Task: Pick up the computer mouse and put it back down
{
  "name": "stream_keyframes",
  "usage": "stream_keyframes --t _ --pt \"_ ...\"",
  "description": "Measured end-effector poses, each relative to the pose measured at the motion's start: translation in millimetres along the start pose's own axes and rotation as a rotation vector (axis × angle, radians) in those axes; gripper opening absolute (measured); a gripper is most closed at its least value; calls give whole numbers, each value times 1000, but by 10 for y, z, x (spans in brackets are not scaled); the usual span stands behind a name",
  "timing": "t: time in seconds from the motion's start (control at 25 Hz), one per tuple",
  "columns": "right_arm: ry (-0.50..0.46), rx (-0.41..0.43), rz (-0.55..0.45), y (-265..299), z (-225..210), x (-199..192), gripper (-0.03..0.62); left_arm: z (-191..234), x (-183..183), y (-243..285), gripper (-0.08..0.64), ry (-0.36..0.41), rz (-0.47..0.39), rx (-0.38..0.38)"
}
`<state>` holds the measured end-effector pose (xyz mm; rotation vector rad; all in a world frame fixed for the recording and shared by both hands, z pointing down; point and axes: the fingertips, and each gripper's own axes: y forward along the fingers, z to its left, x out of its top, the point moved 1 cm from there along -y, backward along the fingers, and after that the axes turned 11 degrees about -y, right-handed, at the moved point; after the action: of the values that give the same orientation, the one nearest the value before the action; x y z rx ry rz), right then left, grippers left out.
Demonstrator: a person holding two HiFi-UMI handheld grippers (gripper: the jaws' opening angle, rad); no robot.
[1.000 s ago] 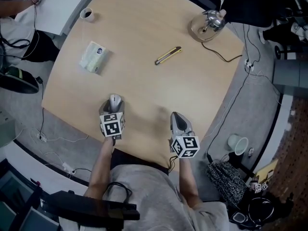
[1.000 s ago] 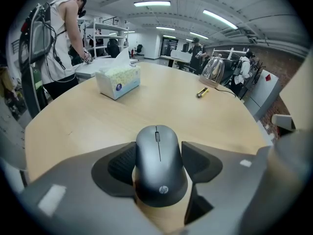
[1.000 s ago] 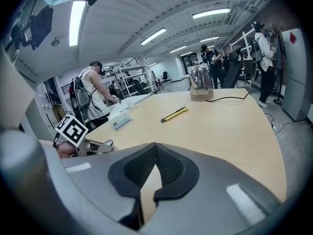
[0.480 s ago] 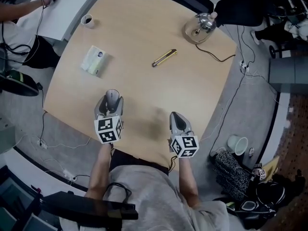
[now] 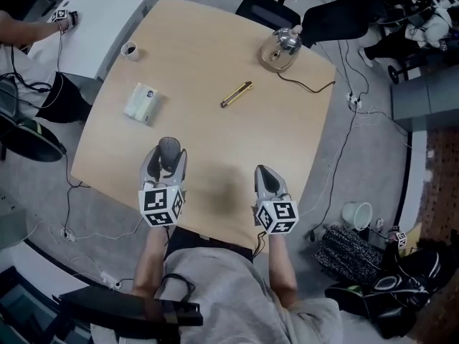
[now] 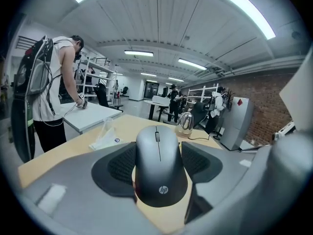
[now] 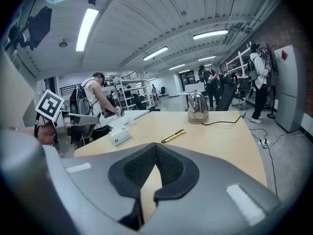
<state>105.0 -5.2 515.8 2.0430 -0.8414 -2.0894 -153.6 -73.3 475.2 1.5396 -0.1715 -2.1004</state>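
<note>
A grey computer mouse (image 5: 169,151) (image 6: 159,168) sits between the pads of my left gripper (image 5: 166,158) (image 6: 159,161), which is shut on its sides and holds it up off the round wooden table (image 5: 215,63). The mouse points away from me, with its wheel on the far side. My right gripper (image 5: 264,176) (image 7: 155,163) hovers over the near edge of the table, to the right of the left one. Its pads meet at the tips and nothing is between them.
On the table lie a yellow utility knife (image 5: 236,94) (image 7: 173,135), a tissue pack (image 5: 140,102) (image 7: 119,138), a cup (image 5: 129,49) and a corded glass kettle (image 5: 280,47) (image 7: 196,106). A white table (image 5: 93,27) with a person stands far left. A chair (image 5: 267,9) stands behind.
My left gripper has risen towards the head camera with the mouse in it, and now looks larger. The right gripper has risen a little.
</note>
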Motion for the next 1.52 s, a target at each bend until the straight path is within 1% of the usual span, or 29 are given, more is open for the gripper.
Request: stream_keyframes --t 0.36,0.72,0.96,1.24,1.52 --pt "-30 -56 -81 -312 91 352 6 -310 345 -394 313 62 -88 -107" --pt "-16 -127 -142 -646 96 481 6 -533 531 -670 314 114 -146 -187" --pt "-10 -152 -152 -768 65 506 6 -696 560 -707 314 133 -153 -228" --pt "2 -171 -159 -817 60 483 6 -748 478 -699 313 169 -146 -245" --pt "7 -182 -158 -859 38 480 6 -816 484 -682 313 156 -140 -268"
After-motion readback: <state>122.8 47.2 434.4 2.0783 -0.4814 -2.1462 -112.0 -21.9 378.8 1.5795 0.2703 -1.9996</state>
